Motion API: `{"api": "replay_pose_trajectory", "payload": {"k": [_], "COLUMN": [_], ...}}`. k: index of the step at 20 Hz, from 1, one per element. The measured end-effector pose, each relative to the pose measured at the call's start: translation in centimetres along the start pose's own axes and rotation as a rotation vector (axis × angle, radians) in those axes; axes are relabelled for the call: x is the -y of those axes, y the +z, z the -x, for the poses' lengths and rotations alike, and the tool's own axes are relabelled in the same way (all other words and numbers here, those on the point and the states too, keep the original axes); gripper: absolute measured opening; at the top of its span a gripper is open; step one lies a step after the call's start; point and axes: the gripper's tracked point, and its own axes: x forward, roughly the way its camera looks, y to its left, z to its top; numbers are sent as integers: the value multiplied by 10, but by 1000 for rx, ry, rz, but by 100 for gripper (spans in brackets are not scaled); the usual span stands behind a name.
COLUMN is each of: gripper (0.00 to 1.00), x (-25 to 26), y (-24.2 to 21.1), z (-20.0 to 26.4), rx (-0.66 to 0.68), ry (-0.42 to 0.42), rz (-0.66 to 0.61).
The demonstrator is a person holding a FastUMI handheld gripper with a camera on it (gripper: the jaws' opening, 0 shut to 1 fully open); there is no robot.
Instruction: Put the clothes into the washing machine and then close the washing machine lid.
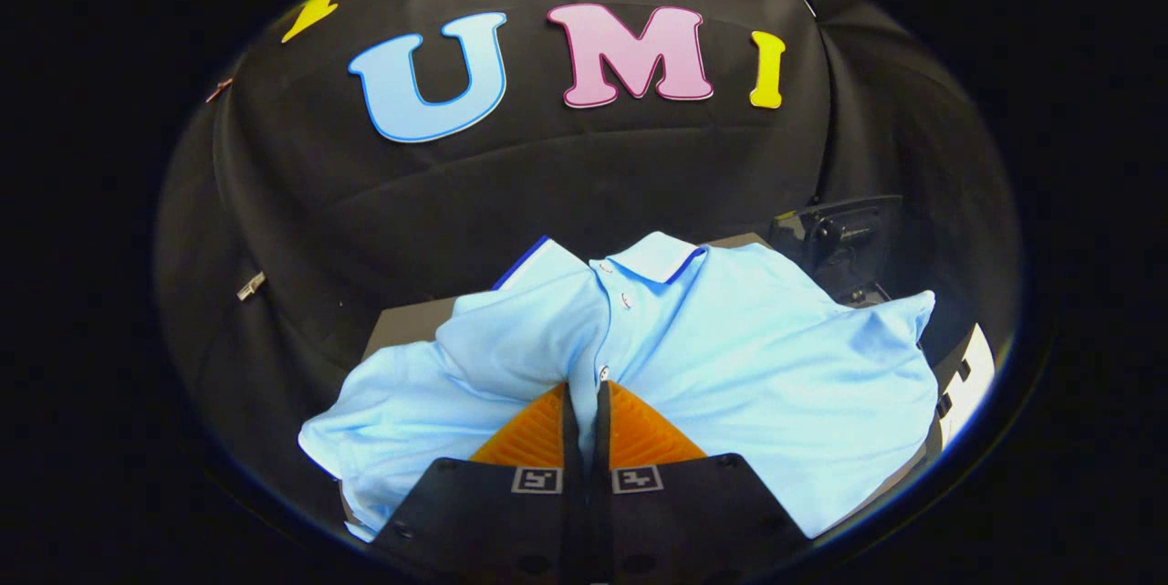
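A light blue polo shirt [730, 357] with a white collar edged in dark blue lies spread over a dark table [401, 329]. My gripper [584, 389] is down on the shirt's button placket, fingers closed together and pinching a fold of the fabric there. The cloth bunches up toward the fingertips. A sleeve spreads out to each side of the fingers. The collar lies just beyond them.
A dark device on a bracket [844, 243] stands beyond the shirt to the right, against the black cloth wall. A white-edged object [972, 375] with black marks sits beside the shirt's right sleeve. A small metal clip [251, 286] hangs on the cloth at the left.
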Motion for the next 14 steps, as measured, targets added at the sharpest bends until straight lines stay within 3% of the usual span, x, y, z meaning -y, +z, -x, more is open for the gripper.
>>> {"api": "replay_pose_trajectory", "payload": {"k": [10,14], "gripper": [5,5], "x": [-1,-7], "y": [1,13], "z": [1,9], "rx": [20,85], "ry": [4,30], "rz": [51,85]}}
